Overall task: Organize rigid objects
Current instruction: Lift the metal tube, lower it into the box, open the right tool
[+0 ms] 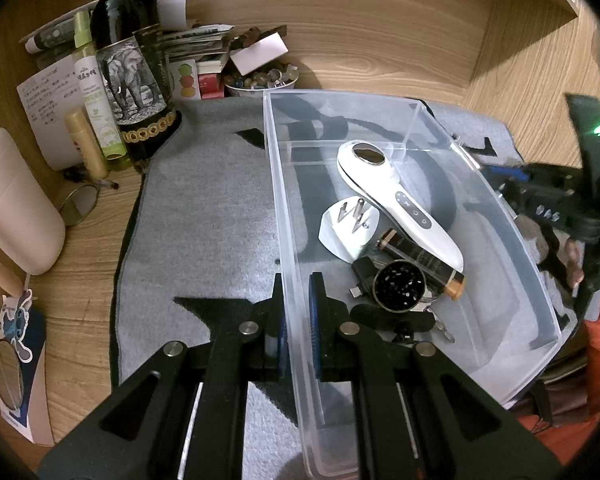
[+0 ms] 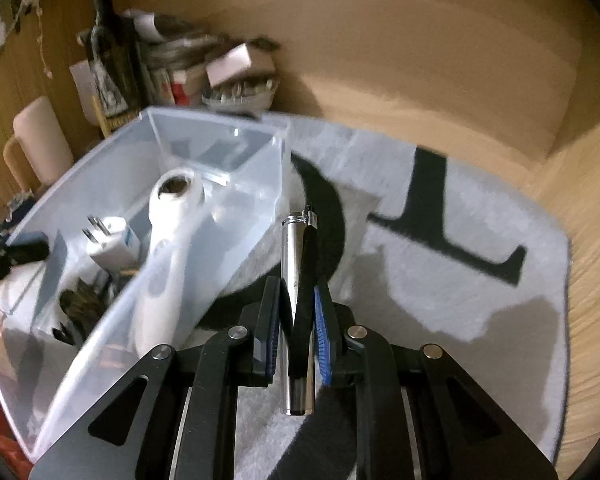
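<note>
A clear plastic bin (image 1: 500, 208) sits on a grey mat. In it lie a white handheld device (image 1: 384, 196), a white plug adapter (image 1: 346, 232), a dark tube with a gold cap (image 1: 424, 266) and a round black grinder (image 1: 398, 286). My left gripper (image 1: 298, 300) is shut on the bin's left wall, one finger inside and one outside. My right gripper (image 2: 298, 312) is shut on a silver cylinder with a black strap (image 2: 296, 280), held above the mat just right of the bin (image 2: 108, 320). The right gripper also shows in the left wrist view (image 1: 556, 208), beyond the bin's right wall.
A wine bottle (image 1: 132, 68), a green spray bottle (image 1: 96, 92), a gold tube (image 1: 86, 142), papers and a bowl of beads (image 1: 260, 80) crowd the desk's back left. A beige jug (image 1: 16, 204) stands left. The grey mat (image 2: 440, 280) with black letters extends right.
</note>
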Available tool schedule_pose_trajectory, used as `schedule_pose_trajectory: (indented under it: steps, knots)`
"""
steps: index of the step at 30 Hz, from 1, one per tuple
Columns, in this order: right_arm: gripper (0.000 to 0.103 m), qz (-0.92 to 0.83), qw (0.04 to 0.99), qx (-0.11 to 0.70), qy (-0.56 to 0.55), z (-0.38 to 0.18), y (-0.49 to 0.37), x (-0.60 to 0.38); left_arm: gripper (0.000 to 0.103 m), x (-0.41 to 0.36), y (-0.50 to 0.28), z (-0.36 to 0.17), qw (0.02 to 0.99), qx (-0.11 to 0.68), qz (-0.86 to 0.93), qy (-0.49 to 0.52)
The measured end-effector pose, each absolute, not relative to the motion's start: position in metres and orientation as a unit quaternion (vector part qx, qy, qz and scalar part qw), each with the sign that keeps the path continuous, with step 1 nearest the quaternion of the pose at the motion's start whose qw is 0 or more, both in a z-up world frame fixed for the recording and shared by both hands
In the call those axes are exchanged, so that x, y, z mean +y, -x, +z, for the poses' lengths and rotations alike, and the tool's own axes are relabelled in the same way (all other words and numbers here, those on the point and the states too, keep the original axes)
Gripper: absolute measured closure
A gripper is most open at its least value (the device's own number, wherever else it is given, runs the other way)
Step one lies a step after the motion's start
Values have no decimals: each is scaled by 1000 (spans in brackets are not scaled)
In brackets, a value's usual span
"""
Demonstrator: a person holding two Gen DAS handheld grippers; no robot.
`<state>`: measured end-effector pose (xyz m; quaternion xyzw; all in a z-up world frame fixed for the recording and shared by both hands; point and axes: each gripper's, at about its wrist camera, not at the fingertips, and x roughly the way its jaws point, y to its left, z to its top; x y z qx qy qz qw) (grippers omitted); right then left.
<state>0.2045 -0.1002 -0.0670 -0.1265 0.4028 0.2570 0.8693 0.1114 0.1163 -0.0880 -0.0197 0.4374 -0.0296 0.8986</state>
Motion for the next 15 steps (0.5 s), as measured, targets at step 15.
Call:
schedule_pose_trajectory:
  steps: [15]
  knots:
    - [89, 295, 901, 285, 143, 12, -163, -80, 94, 116, -112, -88, 899, 437, -29, 19]
